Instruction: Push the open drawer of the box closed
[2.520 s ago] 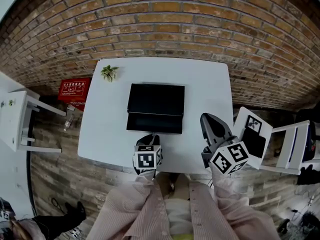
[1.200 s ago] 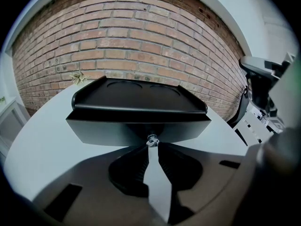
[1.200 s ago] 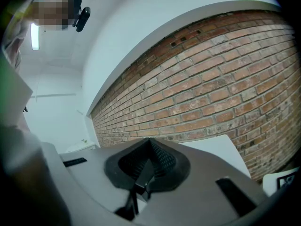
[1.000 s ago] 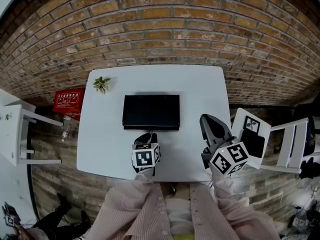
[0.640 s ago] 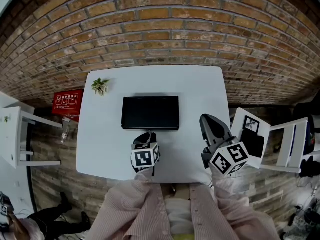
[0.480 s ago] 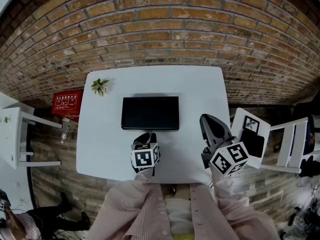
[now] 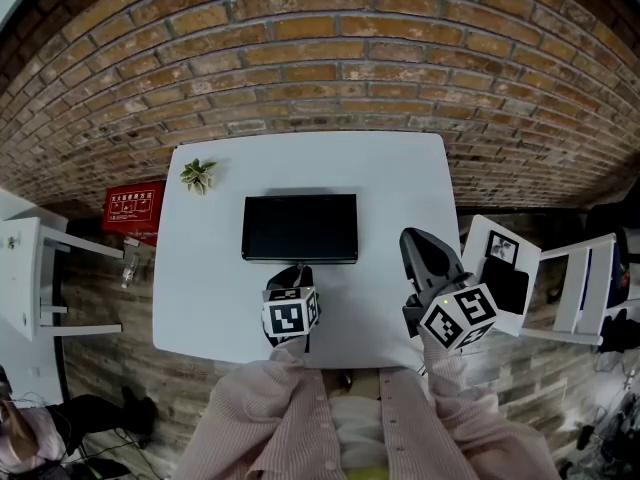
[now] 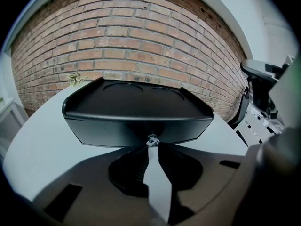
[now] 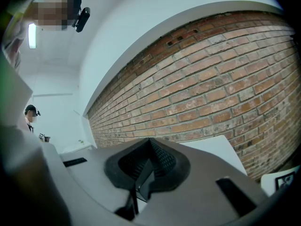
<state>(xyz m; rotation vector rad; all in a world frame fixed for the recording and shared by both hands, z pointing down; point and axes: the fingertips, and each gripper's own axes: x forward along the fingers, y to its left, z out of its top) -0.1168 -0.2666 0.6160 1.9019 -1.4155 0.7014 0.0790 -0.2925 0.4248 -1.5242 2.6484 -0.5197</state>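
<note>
The black box (image 7: 300, 226) lies in the middle of the white table (image 7: 400, 168), and its drawer front (image 8: 136, 126) sits flush with the body. My left gripper (image 7: 298, 268) is at the box's near face. In the left gripper view its fingertips (image 8: 151, 144) meet on the small metal knob (image 8: 151, 138) at the middle of the drawer front. My right gripper (image 7: 414, 238) hovers over the table's right front corner, apart from the box. It is shut on nothing (image 9: 150, 142) and tilts up toward the brick wall.
A small potted plant (image 7: 198, 174) stands at the table's far left corner. A white chair (image 7: 505, 268) stands to the right of the table, a red box (image 7: 132, 204) on the floor to the left, and a white stand (image 7: 30, 268) further left. A brick wall runs behind.
The drawer stuck out toward me earlier and now sits pushed into the box. My left gripper stays at its front. The right gripper has not moved.
</note>
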